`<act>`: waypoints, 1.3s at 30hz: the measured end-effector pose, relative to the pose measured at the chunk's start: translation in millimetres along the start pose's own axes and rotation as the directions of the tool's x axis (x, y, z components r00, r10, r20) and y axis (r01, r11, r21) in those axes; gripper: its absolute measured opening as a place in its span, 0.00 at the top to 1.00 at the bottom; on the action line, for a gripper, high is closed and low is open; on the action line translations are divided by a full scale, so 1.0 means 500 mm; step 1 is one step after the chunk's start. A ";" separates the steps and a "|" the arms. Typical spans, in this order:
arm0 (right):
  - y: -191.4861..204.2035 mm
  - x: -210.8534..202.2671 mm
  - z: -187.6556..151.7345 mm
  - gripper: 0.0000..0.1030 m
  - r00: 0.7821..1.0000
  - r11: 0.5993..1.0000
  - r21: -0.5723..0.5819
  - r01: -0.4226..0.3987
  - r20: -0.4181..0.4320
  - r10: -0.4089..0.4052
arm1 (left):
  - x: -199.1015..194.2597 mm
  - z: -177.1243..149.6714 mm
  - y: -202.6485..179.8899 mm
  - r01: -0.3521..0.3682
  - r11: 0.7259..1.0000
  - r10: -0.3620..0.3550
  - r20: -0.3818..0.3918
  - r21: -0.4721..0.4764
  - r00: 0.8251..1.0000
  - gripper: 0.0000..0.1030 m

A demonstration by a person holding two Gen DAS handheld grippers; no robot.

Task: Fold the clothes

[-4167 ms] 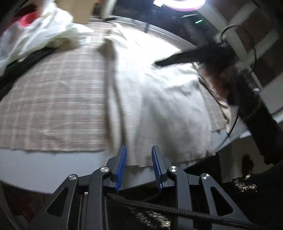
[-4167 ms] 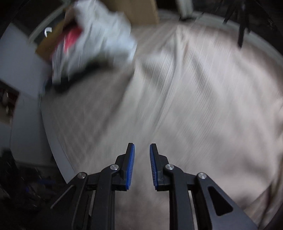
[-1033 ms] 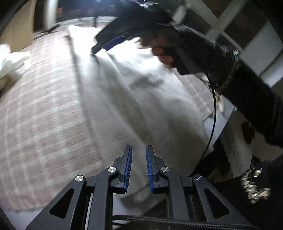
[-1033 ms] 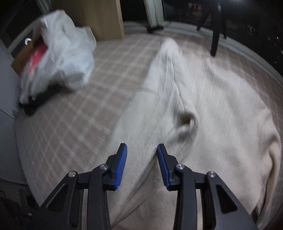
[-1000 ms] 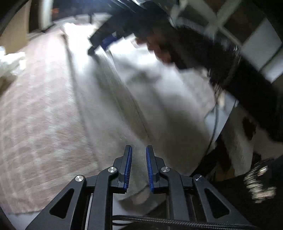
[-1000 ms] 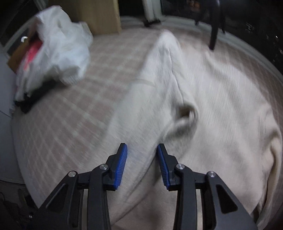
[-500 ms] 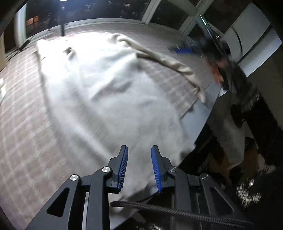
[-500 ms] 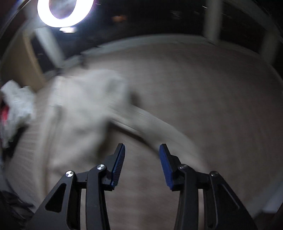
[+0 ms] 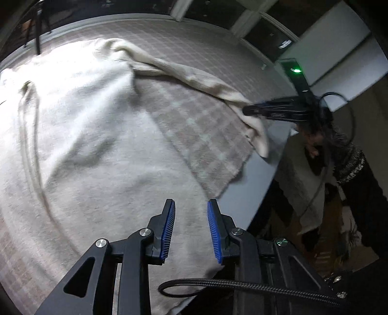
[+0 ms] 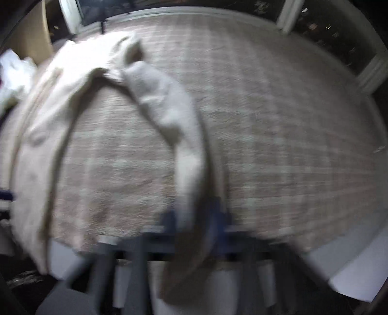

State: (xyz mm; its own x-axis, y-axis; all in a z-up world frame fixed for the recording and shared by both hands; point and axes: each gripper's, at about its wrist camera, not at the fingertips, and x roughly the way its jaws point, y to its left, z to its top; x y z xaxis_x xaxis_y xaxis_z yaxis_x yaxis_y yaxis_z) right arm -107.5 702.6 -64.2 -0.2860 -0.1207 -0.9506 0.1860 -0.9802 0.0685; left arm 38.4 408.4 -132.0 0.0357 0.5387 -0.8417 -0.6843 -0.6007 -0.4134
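At the left of the left wrist view we see the cream sweater (image 9: 92, 135) spread flat on the checked cloth (image 9: 201, 135), its body filling the left and middle of the surface. Our left gripper (image 9: 190, 230) hangs over the sweater's near hem with its blue pads apart and nothing pressed between them.

Further right, one sleeve (image 9: 194, 77) runs out from the shoulder across bare cloth to the table's right edge (image 9: 257, 184). There our right gripper (image 9: 247, 112) has come together, clamped on the sleeve near its cuff, and the cuff end droops just past the cloth's edge. Between the body and that sleeve lies an open wedge of checked cloth. The cloth's near right corner stops short of the table edge, leaving a strip of grey top bare.

The right wrist view is blurred. It shows the sleeve (image 10: 169, 116) stretching from the body at upper left down to the gripper's fingers at the bottom, with wide bare cloth to its right.

Beyond the table's far rim stand dark windows (image 9: 218, 14) and pale frames. At far right a device with a green light (image 9: 296, 70) sits by a white wall.
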 end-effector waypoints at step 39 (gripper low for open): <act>0.282 0.107 0.289 0.67 0.992 0.975 -0.188 -0.121 -0.001 0.123 | 0.020 -0.016 0.049 -0.102 0.986 0.124 -0.170 0.135 0.978 0.60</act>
State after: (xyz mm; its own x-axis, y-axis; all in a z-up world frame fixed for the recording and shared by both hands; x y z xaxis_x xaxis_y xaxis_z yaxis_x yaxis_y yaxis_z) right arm -232.1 535.2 -61.4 -0.2600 -0.2407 -0.9351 0.3927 -0.9111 0.1253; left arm 27.9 394.3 -153.4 0.0734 0.3521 -0.9331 -0.7767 -0.5666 -0.2749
